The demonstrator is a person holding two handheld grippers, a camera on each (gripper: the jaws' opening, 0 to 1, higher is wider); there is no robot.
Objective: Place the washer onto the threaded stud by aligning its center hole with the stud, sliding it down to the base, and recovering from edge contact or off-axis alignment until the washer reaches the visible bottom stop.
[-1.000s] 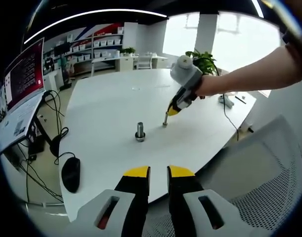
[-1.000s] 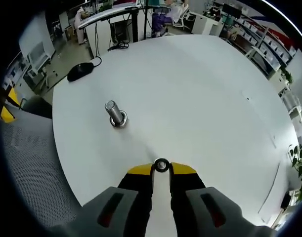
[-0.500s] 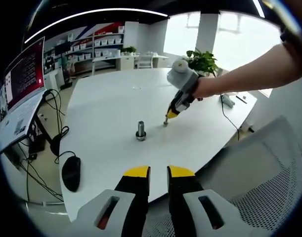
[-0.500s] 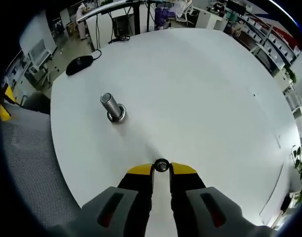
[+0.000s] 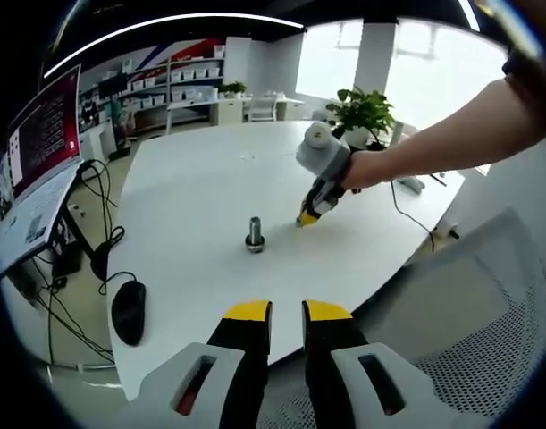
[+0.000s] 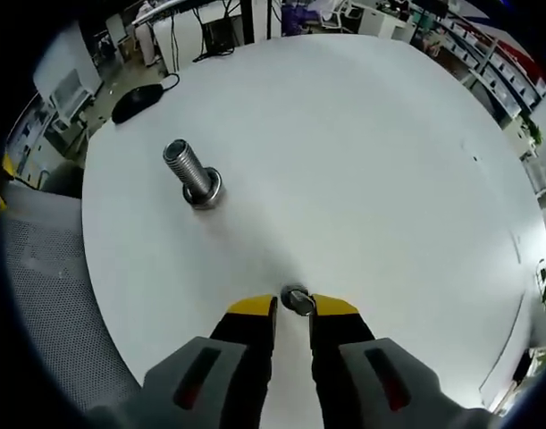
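A threaded steel stud [image 5: 254, 233] stands upright on its round base on the white table [image 5: 201, 179]. In the right gripper view the stud [image 6: 190, 172] is up and to the left of my right gripper [image 6: 294, 307], whose yellow-tipped jaws are shut on a small metal washer [image 6: 297, 298] just above the tabletop. The left gripper view has the right gripper [image 5: 308, 217] low over the table a short way right of the stud, held by a person's hand. My left gripper [image 5: 286, 312] hangs off the table's near edge, jaws slightly apart with nothing between them.
A black computer mouse [image 5: 128, 313] with its cable lies at the table's left edge. A mesh office chair [image 5: 487, 322] stands to the right of the left gripper. A monitor [image 5: 40, 143] is at the left, and a potted plant [image 5: 362, 107] beyond the table.
My right gripper has carried the washer lower and nearer to the stud; the washer now sits tilted in its jaws. The left gripper has stayed still.
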